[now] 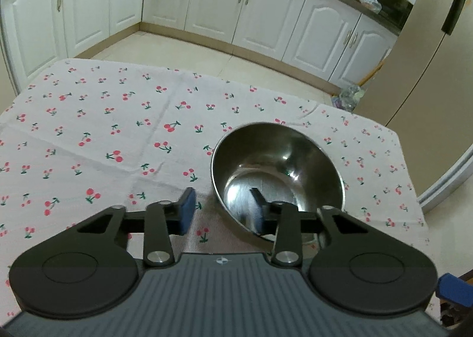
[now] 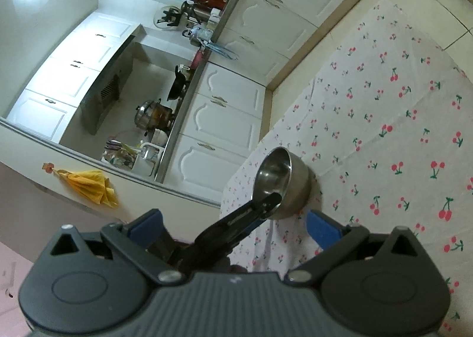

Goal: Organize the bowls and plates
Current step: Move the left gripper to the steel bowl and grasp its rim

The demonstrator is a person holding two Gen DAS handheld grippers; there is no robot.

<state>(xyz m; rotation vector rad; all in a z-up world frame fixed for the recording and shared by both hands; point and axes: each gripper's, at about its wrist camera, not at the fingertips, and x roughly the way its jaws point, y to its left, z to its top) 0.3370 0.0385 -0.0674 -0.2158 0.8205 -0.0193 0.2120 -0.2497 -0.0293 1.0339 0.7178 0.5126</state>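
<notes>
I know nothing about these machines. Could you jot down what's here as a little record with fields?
Place: kitchen with white cabinets
Table cover: cherry-print cloth
On it: one steel bowl, empty
Left gripper: jaws straddle the bowl's near rim, one finger inside, one outside, not pressing
Right gripper: jaws wide, nothing between them, short of the bowl

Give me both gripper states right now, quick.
Left gripper: open, jaws straddling the near rim of the round stainless-steel bowl, outer pad not touching it.
Right gripper: open wide, holding nothing.
</notes>
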